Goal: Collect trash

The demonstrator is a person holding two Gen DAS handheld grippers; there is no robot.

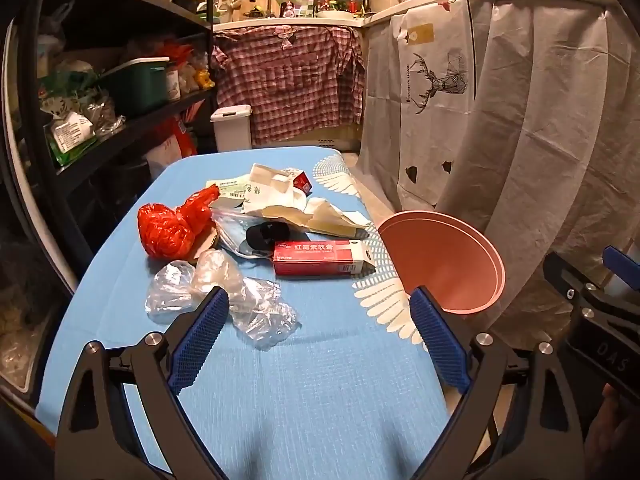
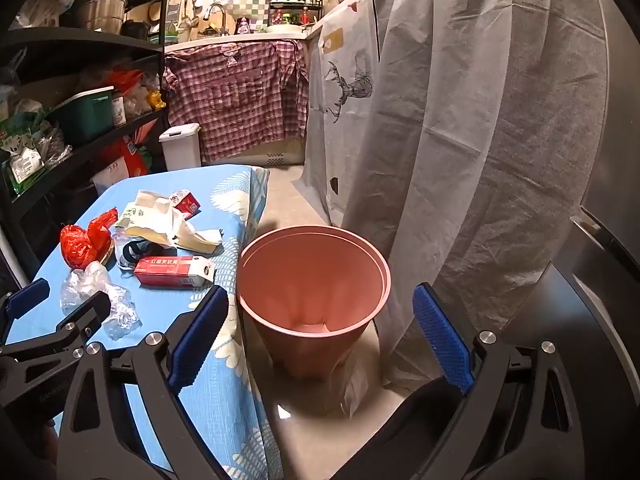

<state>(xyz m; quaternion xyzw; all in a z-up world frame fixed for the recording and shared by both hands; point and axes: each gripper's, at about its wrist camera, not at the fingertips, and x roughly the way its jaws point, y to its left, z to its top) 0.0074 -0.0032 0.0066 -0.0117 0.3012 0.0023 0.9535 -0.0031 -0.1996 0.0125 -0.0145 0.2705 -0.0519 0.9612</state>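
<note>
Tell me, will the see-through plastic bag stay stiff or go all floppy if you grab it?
The clear plastic bag will probably go floppy: it lies crumpled in loose, thin folds on the blue tablecloth. It looks very light, so a push would likely just slide it. Its shiny film may be slippery between the pads.

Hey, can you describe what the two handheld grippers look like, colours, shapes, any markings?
Both match: the left gripper and right gripper have black angular frames with triangular cut-outs, silver round pivot bolts, and two fingers faced with blue cross-hatched pads. Pale lettering marks each body, too cropped to read. No cables or sleeves show.
</note>
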